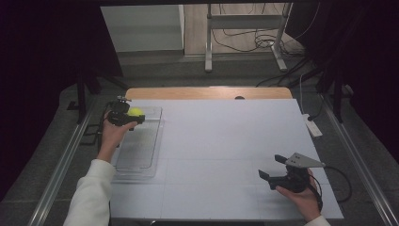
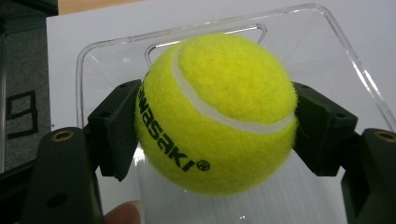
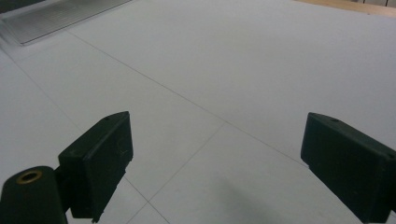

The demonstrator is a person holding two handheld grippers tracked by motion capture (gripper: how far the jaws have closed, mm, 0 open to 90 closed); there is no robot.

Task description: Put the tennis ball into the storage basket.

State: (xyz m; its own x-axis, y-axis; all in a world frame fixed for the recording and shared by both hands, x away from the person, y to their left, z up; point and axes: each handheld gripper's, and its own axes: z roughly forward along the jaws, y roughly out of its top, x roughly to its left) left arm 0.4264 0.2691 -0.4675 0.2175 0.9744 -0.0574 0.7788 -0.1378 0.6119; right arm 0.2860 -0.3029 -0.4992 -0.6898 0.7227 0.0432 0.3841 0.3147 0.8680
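Your left gripper (image 1: 134, 117) clamps the tennis ball (image 2: 215, 112) across its middle, poised above the clear tray (image 1: 149, 157), likely for dropping in. Your right gripper (image 1: 272, 168) idles over the worktop (image 1: 226, 136), fingers (image 3: 100, 158) spread, holding nothing.

high: above, facing forward-down | gripper views: close, along jaws | shared: table (image 1: 226, 141)

Bare white table (image 1: 226, 141) lies open between clear tray (image 1: 141, 155) and right hand-held gripper (image 1: 273, 168).

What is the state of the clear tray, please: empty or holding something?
Empty, as far as shown: the tray has nothing lying in it. The ball is clamped in the left tool above its far end.
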